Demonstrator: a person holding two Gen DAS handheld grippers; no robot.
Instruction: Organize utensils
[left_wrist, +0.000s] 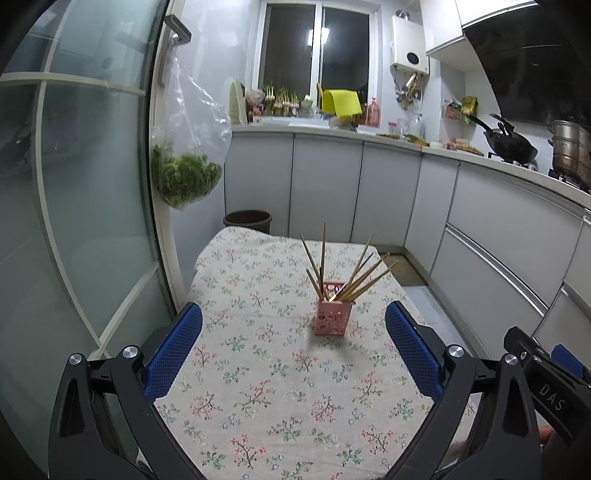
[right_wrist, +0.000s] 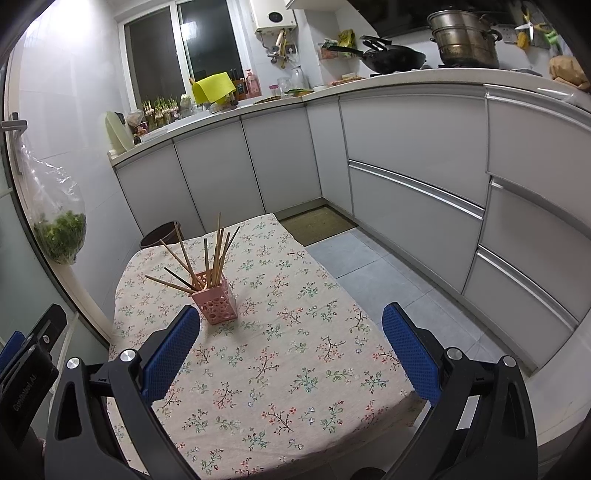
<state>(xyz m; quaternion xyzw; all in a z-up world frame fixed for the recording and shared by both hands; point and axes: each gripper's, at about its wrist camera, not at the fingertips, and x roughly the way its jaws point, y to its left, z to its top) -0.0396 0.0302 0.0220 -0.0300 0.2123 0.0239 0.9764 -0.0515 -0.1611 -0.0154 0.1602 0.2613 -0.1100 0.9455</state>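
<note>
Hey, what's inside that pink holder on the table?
The pink holder contains a bundle of chopsticks, mostly wooden plus one dark, fanning out above the rim. Their lower ends and the holder's bottom are hidden by its perforated walls.

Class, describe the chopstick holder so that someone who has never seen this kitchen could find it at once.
Start at the table with the floral tablecloth in the middle of the kitchen. On it stands a small pink holder, square with perforated walls. Wooden chopsticks fan out of its top, and nothing else stands on the cloth.
</note>
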